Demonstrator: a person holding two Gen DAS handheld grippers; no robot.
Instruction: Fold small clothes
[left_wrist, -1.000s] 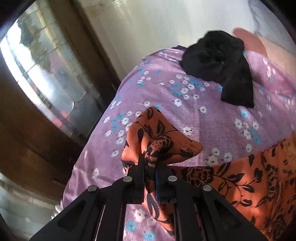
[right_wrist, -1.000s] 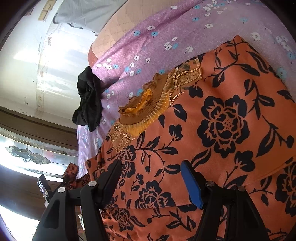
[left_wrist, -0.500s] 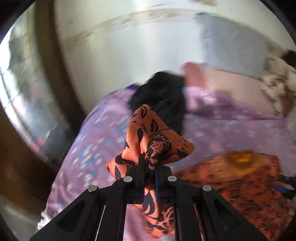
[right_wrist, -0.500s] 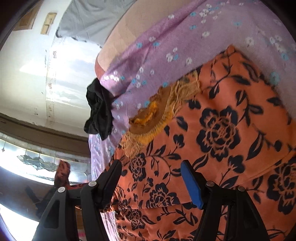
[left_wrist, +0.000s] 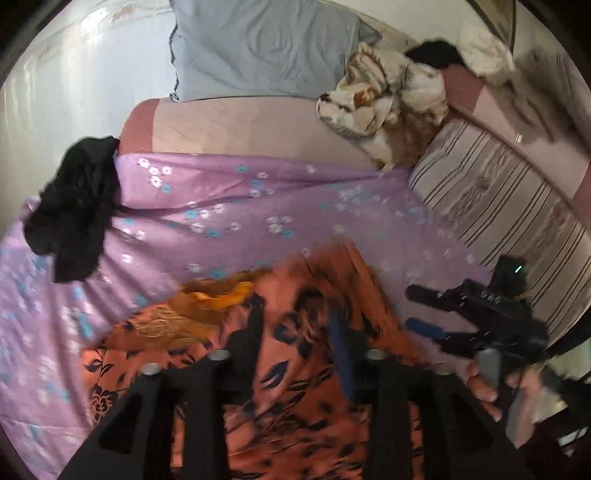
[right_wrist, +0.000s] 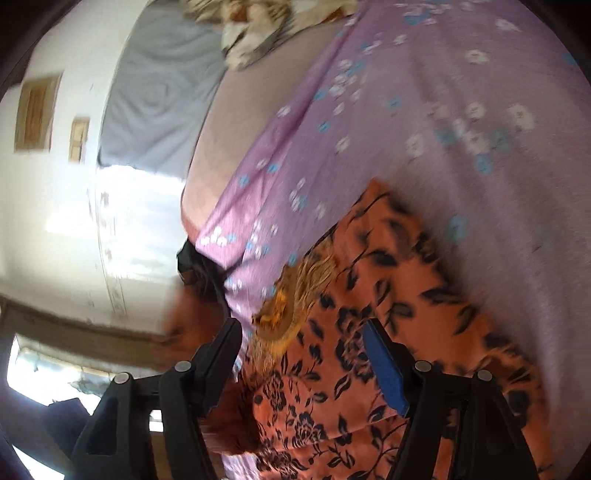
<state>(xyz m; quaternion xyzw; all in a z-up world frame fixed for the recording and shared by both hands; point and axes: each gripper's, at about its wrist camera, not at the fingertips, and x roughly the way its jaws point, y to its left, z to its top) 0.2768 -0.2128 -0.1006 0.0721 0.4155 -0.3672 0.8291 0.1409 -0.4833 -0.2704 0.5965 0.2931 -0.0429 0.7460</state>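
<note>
An orange garment with black flowers (left_wrist: 295, 369) lies spread on the purple floral sheet (left_wrist: 229, 206), its gold embroidered neckline (left_wrist: 218, 295) toward the pillow. My left gripper (left_wrist: 295, 319) hovers over the garment's middle. Its jaws are opening, and the cloth lies below them, not pinched. My right gripper (right_wrist: 301, 332) stands open above the same garment (right_wrist: 351, 350) near the neckline (right_wrist: 284, 314), with nothing between its fingers. In the left wrist view the right gripper (left_wrist: 408, 306) sits off the garment's right edge, held by a hand (left_wrist: 480, 387).
A crumpled black garment (left_wrist: 74, 210) lies at the sheet's left edge. A blue-grey pillow (left_wrist: 258, 48) leans on the wall behind. A beige patterned blanket (left_wrist: 384, 96) is bunched at the back right, beside a striped cover (left_wrist: 498, 192).
My left gripper carried a pinched orange fold rightward across the bed, then let it go; its jaws now stand apart. The right gripper drifted toward the garment's right side.
</note>
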